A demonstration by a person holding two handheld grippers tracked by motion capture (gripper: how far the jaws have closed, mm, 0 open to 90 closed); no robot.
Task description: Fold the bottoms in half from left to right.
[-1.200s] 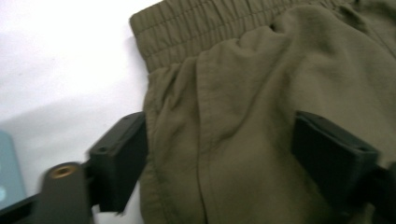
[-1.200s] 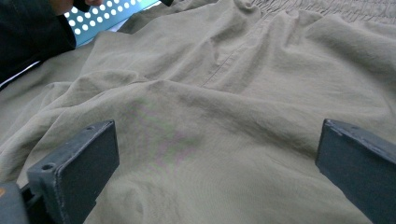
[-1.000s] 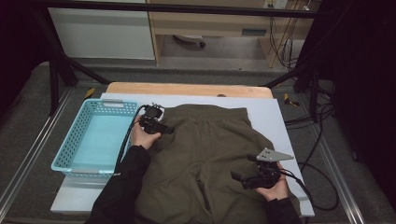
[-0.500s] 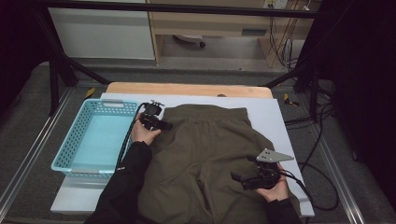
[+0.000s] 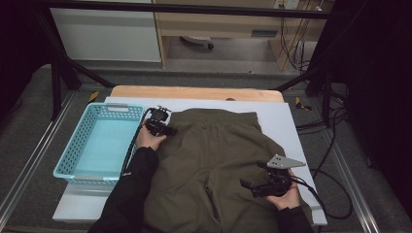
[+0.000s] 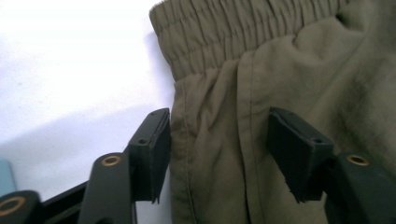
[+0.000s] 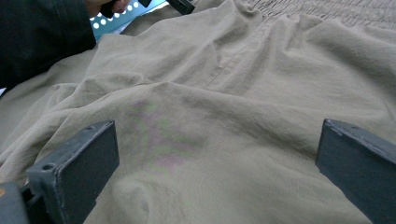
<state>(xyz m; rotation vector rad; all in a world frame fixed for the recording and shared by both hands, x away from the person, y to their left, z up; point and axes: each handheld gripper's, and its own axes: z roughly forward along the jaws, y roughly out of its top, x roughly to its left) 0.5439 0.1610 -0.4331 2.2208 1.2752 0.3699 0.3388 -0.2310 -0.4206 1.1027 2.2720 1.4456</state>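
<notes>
Trousers: one olive-green pair [image 5: 218,165] lies spread flat on the white table top [image 5: 279,121], waistband at the far side.
Left gripper: the left gripper [image 6: 219,144] sits at the trousers' left edge just below the elastic waistband [image 6: 219,28]; its jaws have just been closing, with the side seam and a strip of cloth between them, one jaw at the cloth's edge, the other resting on the fabric, not yet pinching.
Right gripper: the right gripper [image 7: 215,163] hovers low over the right trouser leg, jaws spread wide, nothing held.
Basket: one light-blue basket [image 5: 77,150] stands just left of the trousers.
Room: grey floor, black frame poles, cables at the right.
Count: two grippers, one pair of trousers, one basket.
</notes>
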